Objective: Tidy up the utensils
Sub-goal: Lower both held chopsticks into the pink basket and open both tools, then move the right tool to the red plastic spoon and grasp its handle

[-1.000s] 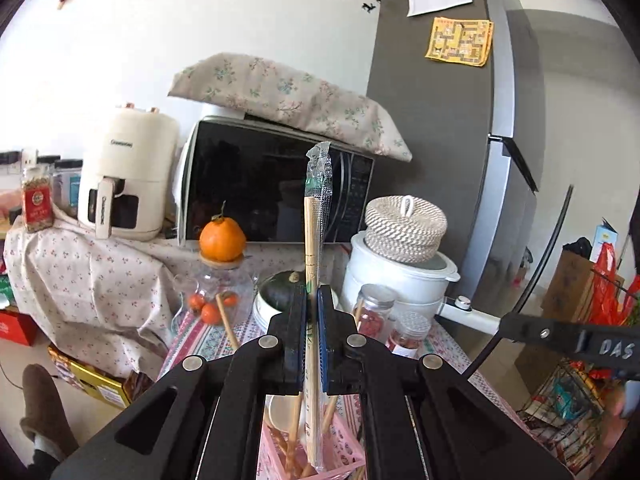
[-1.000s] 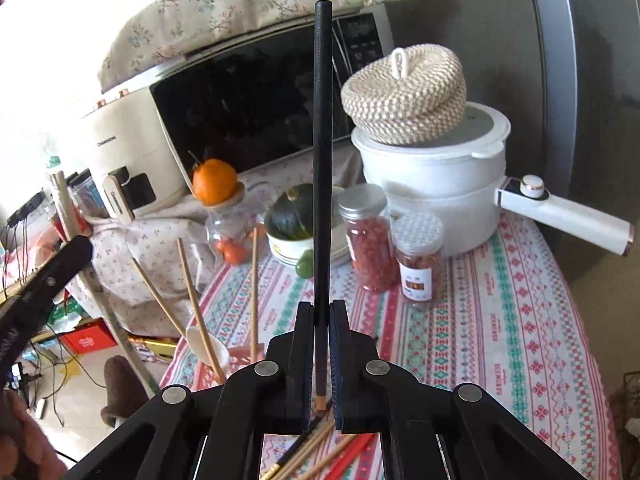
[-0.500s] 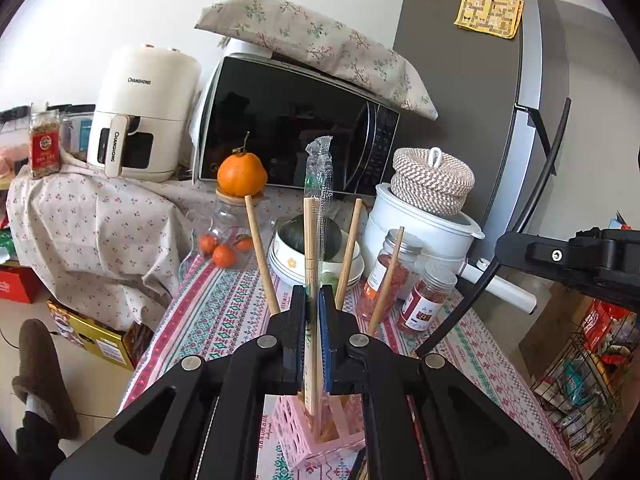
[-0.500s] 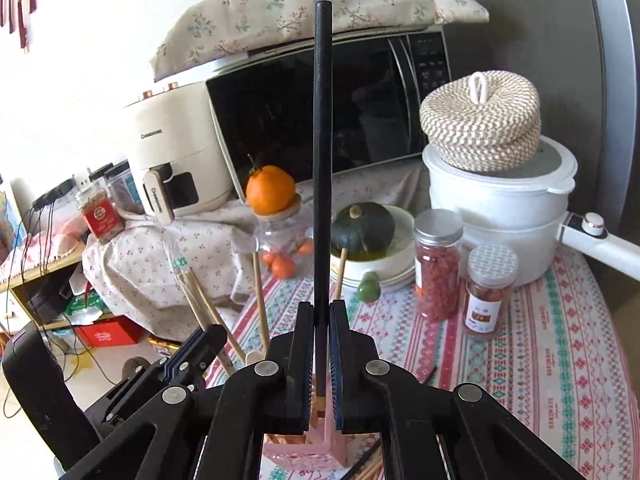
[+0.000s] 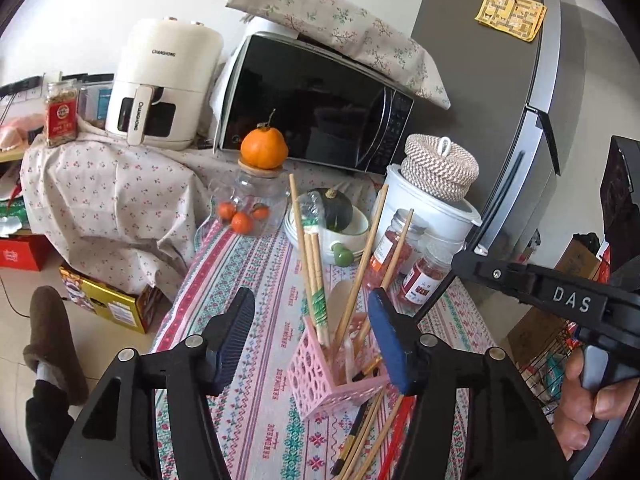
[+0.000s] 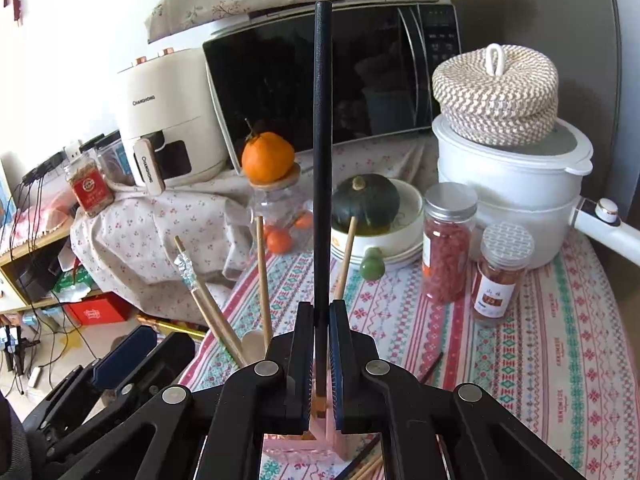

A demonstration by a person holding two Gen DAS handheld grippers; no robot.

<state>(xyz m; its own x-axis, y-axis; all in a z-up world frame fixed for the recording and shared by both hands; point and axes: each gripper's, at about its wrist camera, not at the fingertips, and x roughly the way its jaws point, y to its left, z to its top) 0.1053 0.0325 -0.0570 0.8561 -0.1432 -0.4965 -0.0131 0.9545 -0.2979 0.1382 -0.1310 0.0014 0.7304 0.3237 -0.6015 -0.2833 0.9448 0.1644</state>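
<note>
Left hand-held gripper (image 5: 310, 338) just spread, wrapped chopsticks (image 5: 316, 280) free in pink holder (image 5: 320, 376) between jaws; right hand-held gripper (image 6: 320, 344) pinching upright black chopstick (image 6: 321, 160).

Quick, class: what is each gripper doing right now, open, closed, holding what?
Left gripper: jaws just opened, holding nothing; wrapped chopsticks stand in the pink holder.
Right gripper: closed on the black chopstick.

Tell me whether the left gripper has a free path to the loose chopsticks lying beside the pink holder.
Probably yes: the left gripper is open and empty, and the loose chopsticks lie uncovered on the cloth just below the pink holder.
</note>
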